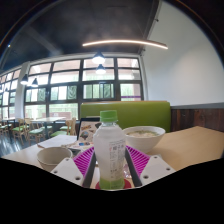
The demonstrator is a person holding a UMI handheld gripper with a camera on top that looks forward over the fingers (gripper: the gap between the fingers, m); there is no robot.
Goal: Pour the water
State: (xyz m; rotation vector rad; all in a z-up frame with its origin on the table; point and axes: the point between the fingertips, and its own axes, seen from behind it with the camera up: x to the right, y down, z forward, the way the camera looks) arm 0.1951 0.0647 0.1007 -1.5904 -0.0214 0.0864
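A clear plastic bottle (110, 150) with a green cap and a white label stands upright between my gripper's (111, 168) two fingers. Both magenta pads (84, 161) press on its sides. Green liquid shows at the bottle's bottom. The bottle's base seems to be over a red coaster, partly hidden. A white bowl (144, 136) stands just beyond the bottle to the right. A second white bowl (56, 155) stands to the left of the fingers.
The bowls rest on a light table (190, 148). A green bench back (150, 112) runs behind it. Large windows and several tables and chairs (40, 125) lie further back on the left.
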